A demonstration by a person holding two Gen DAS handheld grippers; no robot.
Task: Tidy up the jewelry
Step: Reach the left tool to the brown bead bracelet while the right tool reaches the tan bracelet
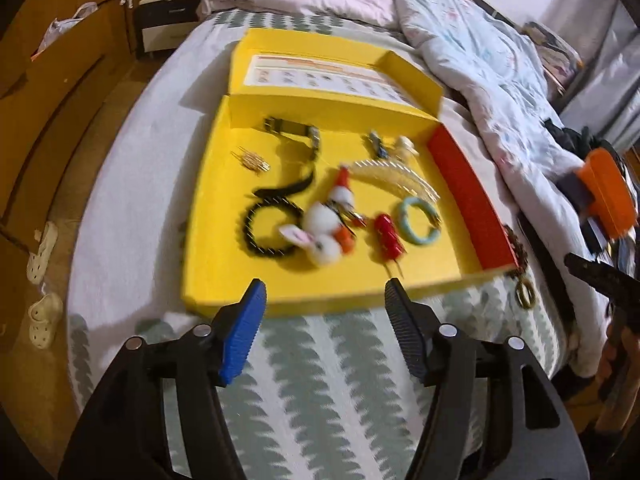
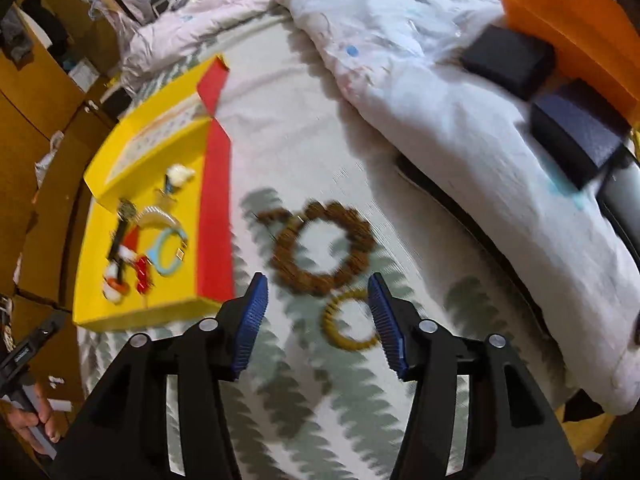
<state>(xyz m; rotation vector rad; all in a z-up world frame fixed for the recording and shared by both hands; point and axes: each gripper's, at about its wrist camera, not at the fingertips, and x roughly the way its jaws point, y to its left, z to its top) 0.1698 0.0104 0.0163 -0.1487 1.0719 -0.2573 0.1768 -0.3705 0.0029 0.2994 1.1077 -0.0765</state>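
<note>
Right wrist | right gripper open | brown bracelet on bed

No legible text anywhere

We see a printed chart inside the yellow box lid, far side, but its print is too blurred to read.

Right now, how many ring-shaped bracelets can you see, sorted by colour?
Black: 1, the black bead bracelet in the yellow box
Turquoise: 1, the turquoise bangle in the box
Brown: 1, the brown bead bracelet on the bedspread
Yellow: 1, the yellow ring beside it
Total: 4
</note>
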